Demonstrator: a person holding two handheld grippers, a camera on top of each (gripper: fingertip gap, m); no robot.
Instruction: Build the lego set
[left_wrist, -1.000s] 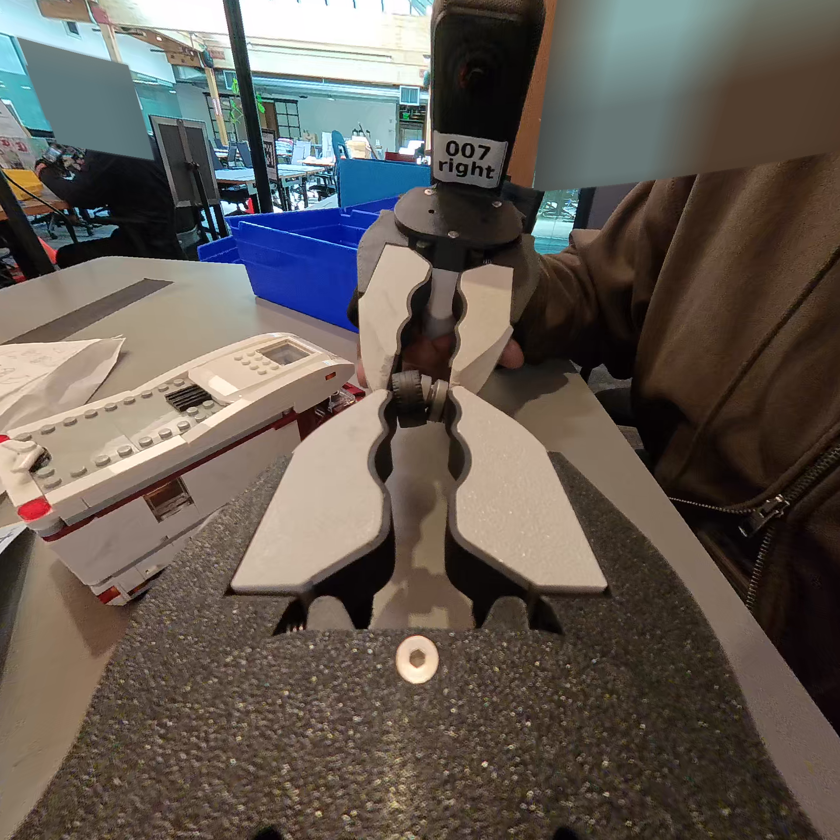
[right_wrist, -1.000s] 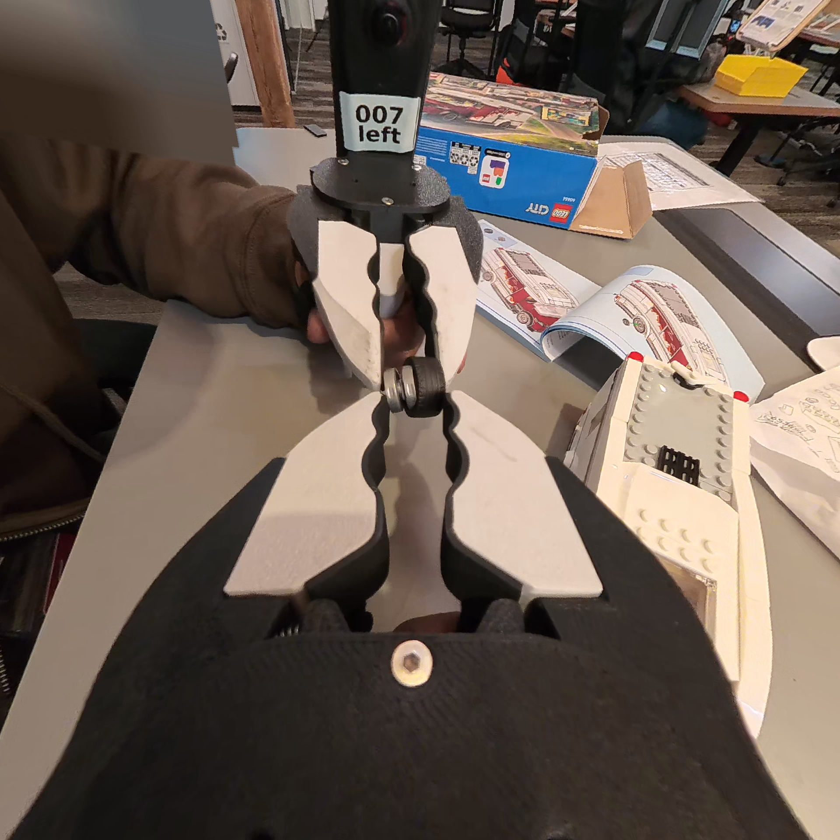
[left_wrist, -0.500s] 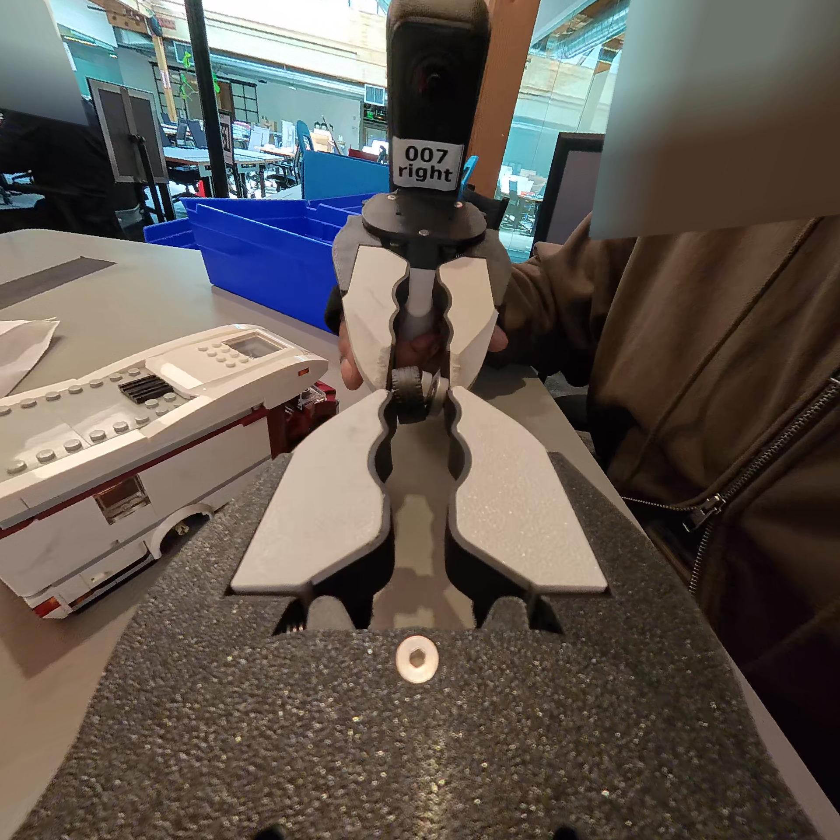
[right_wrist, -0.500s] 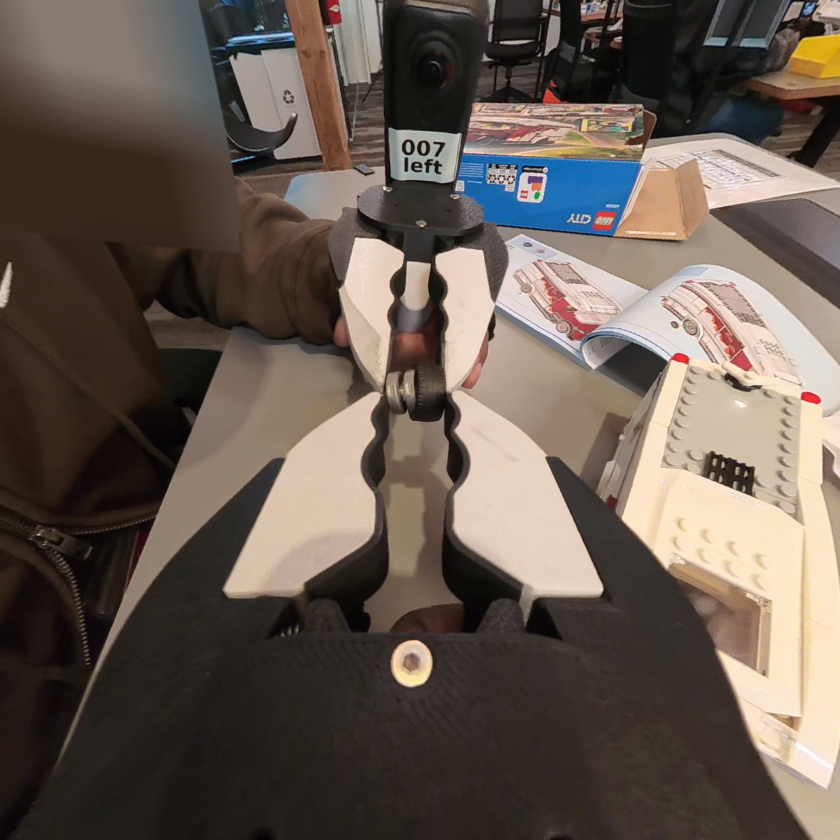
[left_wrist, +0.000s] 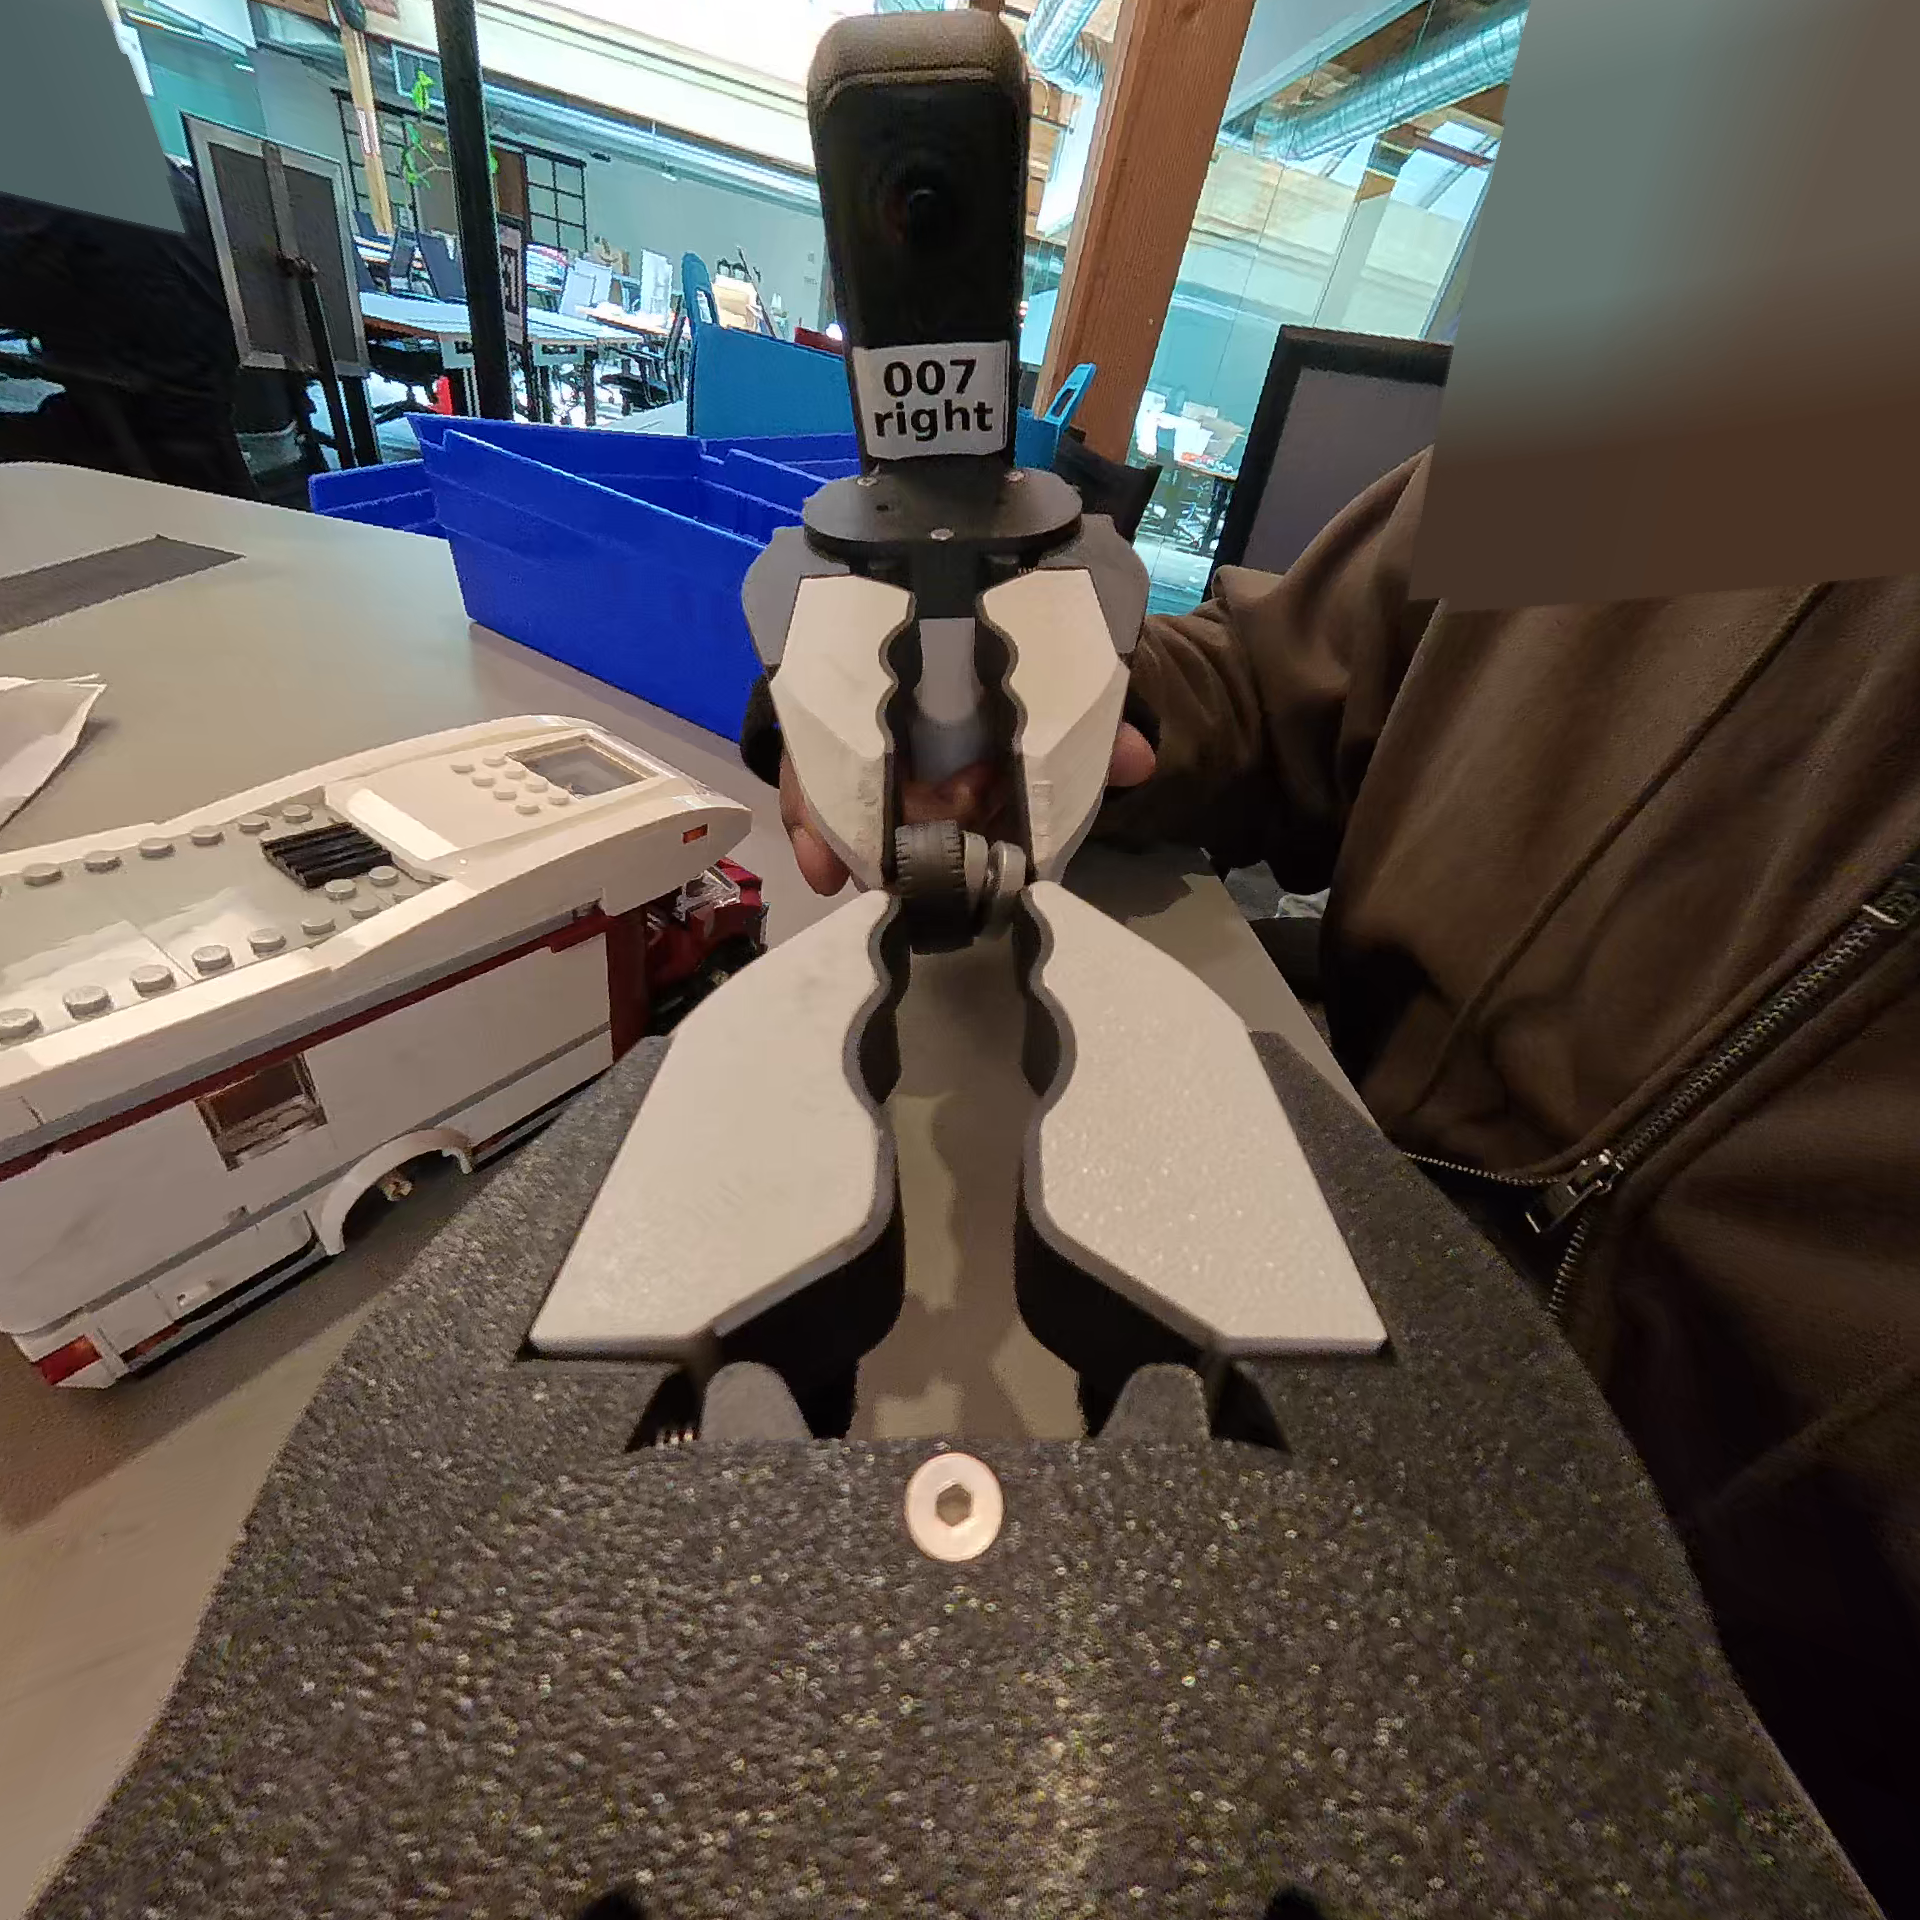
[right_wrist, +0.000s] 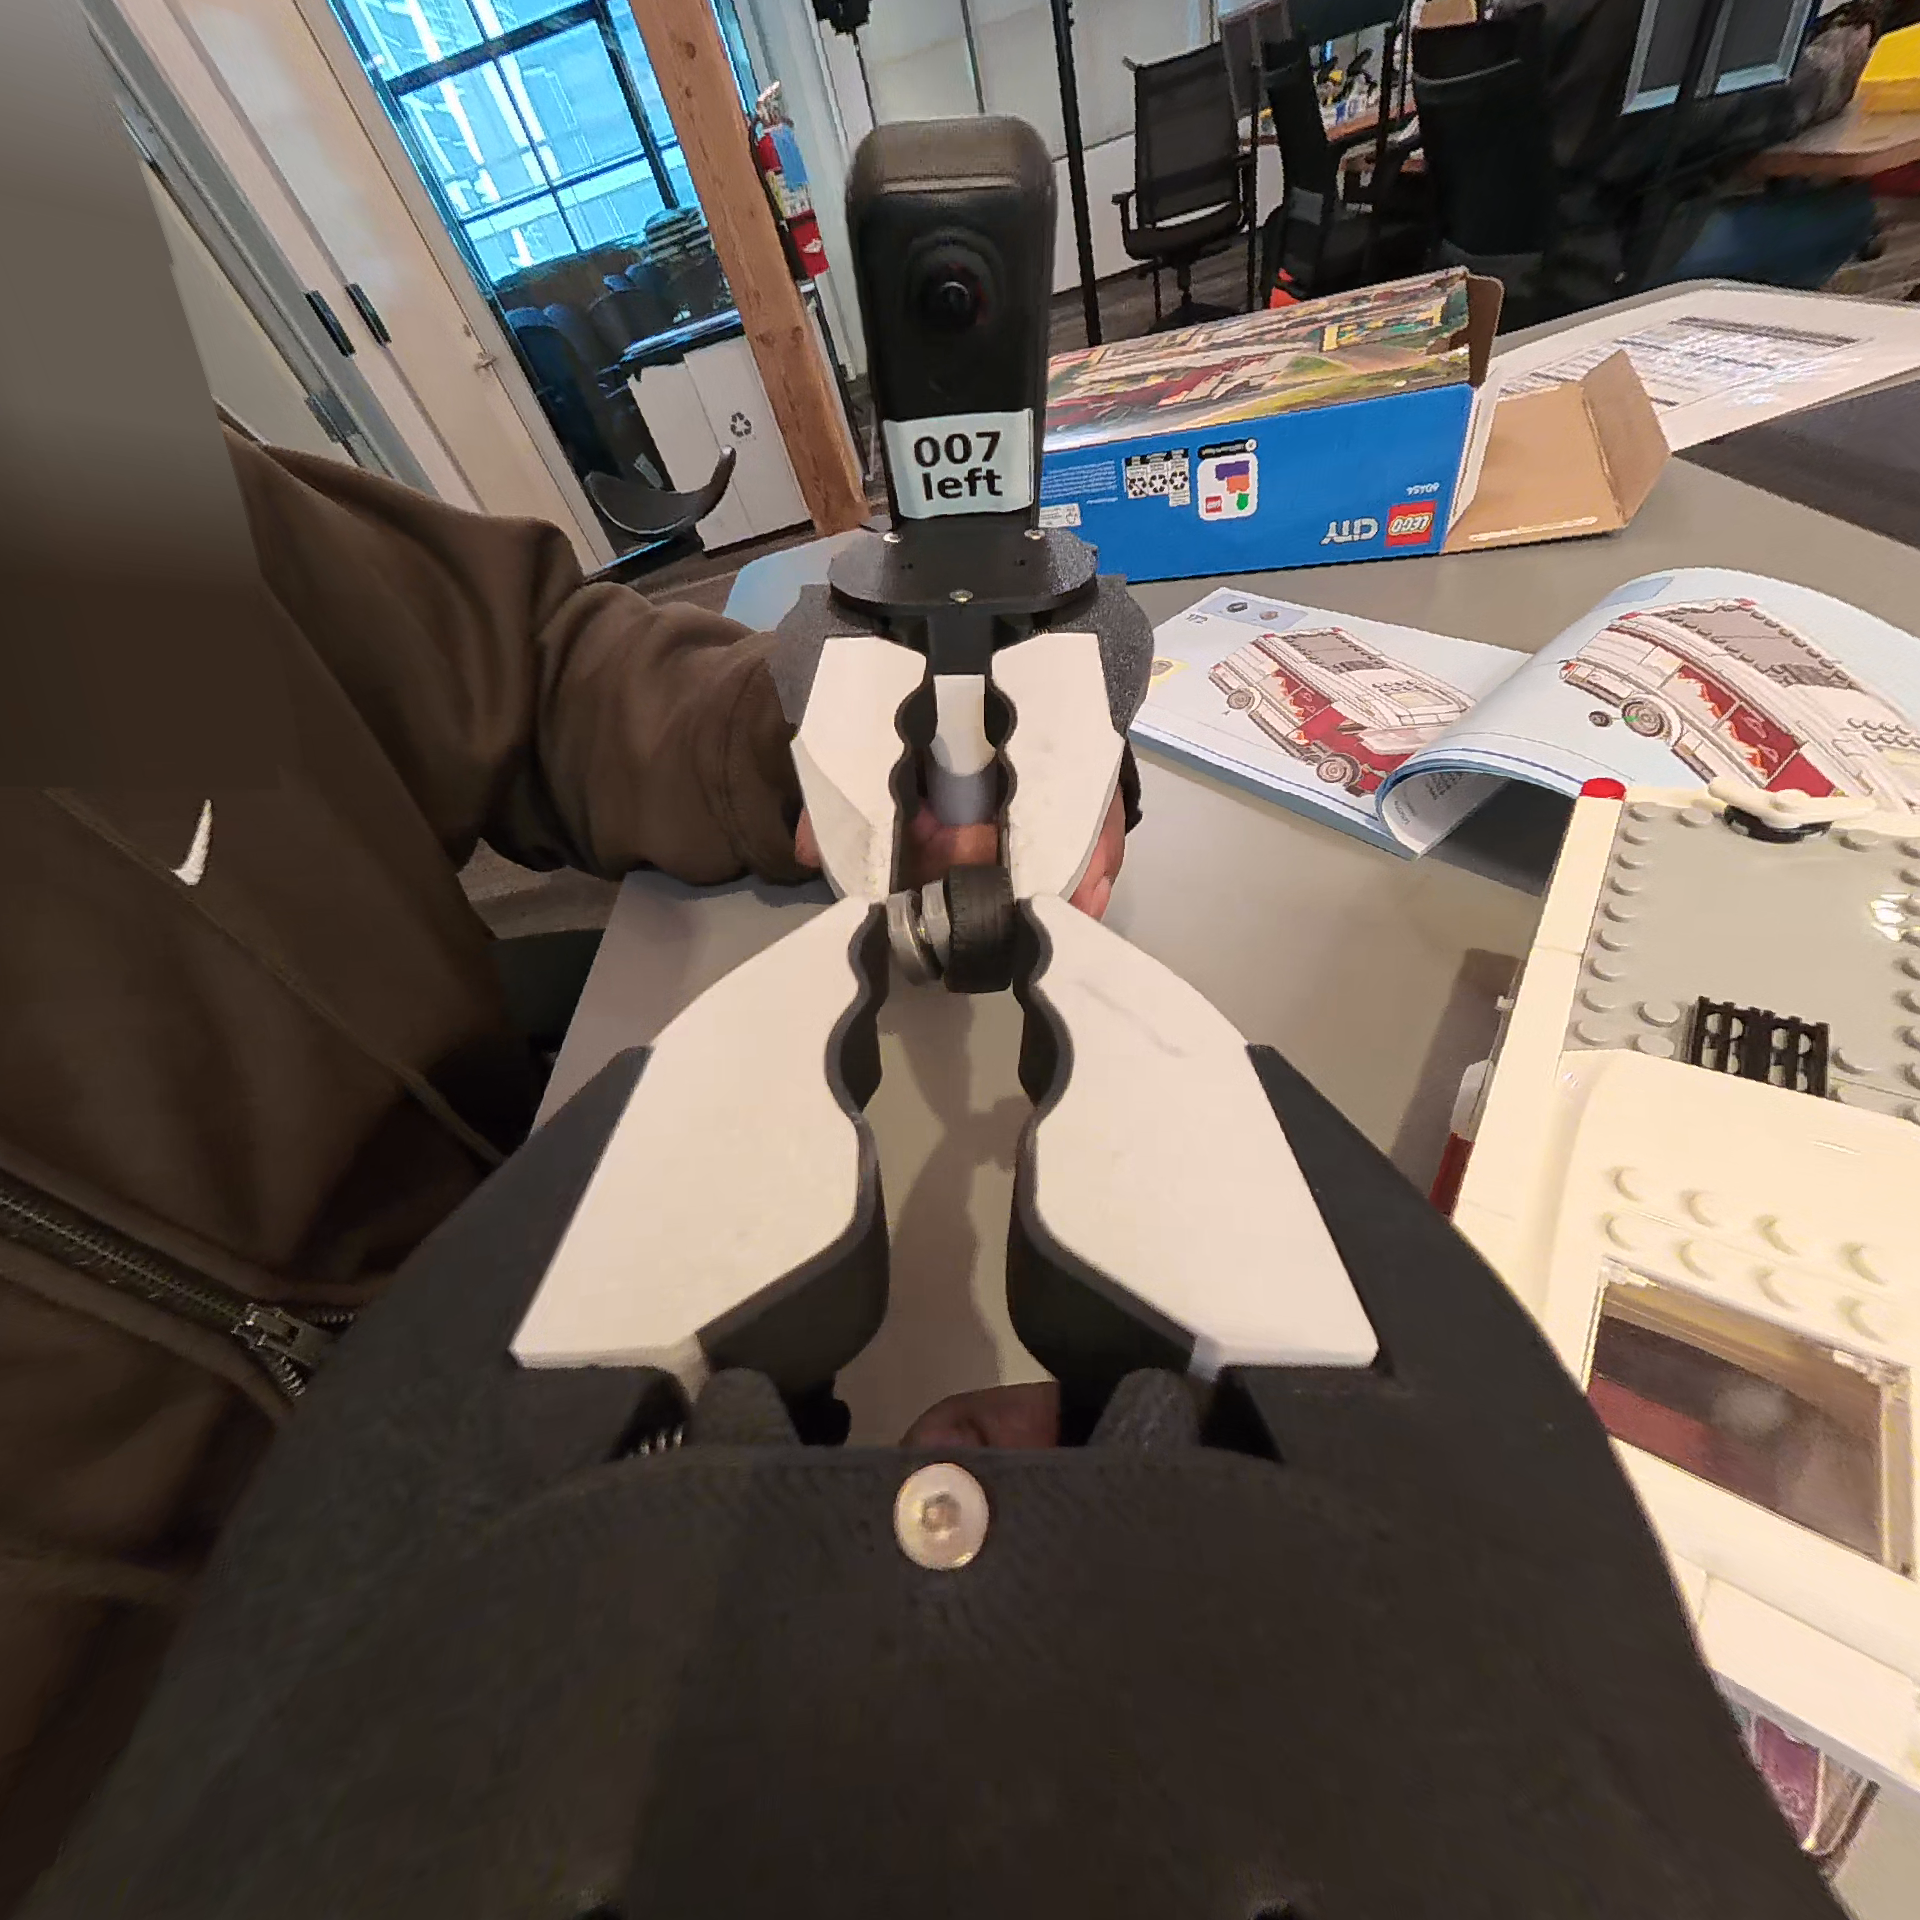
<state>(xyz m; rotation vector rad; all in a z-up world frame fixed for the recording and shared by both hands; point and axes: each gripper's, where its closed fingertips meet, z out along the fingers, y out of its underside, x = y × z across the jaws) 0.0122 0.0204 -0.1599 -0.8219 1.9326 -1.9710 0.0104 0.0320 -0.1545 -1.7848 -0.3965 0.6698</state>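
Grippers meet tip to tip above the counter (left_wrist: 312, 644), sharing one small wheel assembly (left_wrist: 951, 868): black tyre beside a grey hub, its axle lying crosswise between them. Left gripper (left_wrist: 951, 904) and right gripper (right_wrist: 951, 940) each have jaws narrowly parted and closed on it. White brick-built camper van (left_wrist: 312, 935) sits just beside, to the left gripper's left

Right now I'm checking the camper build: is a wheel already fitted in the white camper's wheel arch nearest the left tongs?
No: the wheel arch in the white camper is an empty cut-out, with no wheel in it.
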